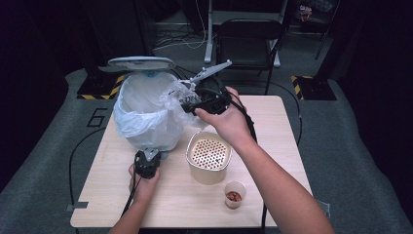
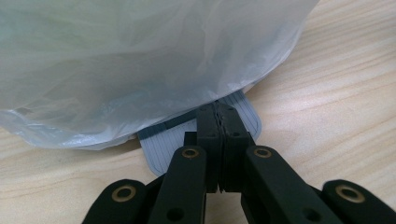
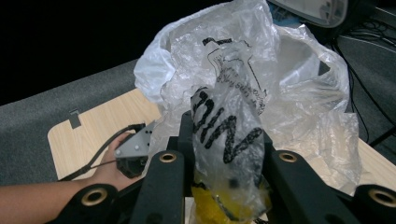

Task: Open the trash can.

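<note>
A pedal bin (image 1: 146, 109) lined with a white bag (image 2: 140, 60) stands at the table's left, its lid (image 1: 141, 63) raised. My left gripper (image 2: 217, 114) is shut with nothing between its jaws, and its tips rest on the bin's grey ribbed pedal (image 2: 161, 144). In the high view the left gripper (image 1: 148, 158) sits at the bin's foot. My right gripper (image 1: 187, 105) is shut on a crumpled clear plastic bag with black print (image 3: 229, 126), held by the bin's right rim. The plastic bag (image 1: 178, 92) hides the jaw tips of the right gripper (image 3: 224, 140).
A beige container with a perforated top (image 1: 209, 156) stands mid-table under my right forearm. A small cup with brown bits (image 1: 235, 194) is near the front edge. A folding chair (image 1: 248, 39) stands beyond the table.
</note>
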{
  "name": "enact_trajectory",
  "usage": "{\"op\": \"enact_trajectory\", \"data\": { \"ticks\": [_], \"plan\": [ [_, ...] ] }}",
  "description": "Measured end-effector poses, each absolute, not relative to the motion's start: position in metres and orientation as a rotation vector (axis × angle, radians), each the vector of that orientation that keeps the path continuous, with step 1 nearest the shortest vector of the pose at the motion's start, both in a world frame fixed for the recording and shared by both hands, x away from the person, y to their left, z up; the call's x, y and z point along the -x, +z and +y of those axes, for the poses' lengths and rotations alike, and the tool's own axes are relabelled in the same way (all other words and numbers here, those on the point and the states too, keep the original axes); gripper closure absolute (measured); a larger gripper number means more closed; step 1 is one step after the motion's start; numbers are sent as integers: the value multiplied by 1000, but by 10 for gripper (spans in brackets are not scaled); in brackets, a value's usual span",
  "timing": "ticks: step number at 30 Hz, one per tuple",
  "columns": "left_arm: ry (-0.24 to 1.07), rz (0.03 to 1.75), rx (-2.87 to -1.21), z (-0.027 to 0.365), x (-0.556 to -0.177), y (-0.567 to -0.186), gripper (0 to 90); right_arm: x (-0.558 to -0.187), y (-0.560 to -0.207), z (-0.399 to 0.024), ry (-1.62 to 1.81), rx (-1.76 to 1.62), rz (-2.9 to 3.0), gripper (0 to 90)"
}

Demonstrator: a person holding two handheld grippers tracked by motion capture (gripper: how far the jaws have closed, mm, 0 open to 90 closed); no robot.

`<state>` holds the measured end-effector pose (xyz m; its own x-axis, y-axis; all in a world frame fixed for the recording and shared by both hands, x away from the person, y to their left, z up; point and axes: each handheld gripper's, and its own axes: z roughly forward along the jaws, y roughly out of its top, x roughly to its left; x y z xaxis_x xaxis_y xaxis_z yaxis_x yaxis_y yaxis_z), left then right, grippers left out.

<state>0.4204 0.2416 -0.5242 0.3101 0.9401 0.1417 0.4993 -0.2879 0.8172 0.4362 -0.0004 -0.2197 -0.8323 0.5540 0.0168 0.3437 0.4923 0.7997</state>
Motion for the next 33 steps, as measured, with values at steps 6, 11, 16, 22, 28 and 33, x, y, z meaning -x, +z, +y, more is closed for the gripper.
{"op": "enact_trajectory", "data": {
  "ticks": [6,11,16,22,28,33],
  "plan": [
    [842,1276,-1912,241,-420,-524,889,-438,-212,17,1284,-736,2493,749],
    [842,1275,-1911,242,-420,-524,889,-439,-206,26,1298,-710,2492,749],
    [842,1275,-1911,242,-421,-524,889,-442,-201,38,1299,-685,2500,749],
    [841,1273,-1916,242,-420,-524,889,-448,-198,48,1279,-661,2492,748],
    [843,1271,-1931,242,-420,-523,889,-457,-195,56,1288,-670,2498,748],
    [839,1272,-1930,242,-420,-524,889,-465,-199,67,1297,-663,2501,748]
  ]
}}
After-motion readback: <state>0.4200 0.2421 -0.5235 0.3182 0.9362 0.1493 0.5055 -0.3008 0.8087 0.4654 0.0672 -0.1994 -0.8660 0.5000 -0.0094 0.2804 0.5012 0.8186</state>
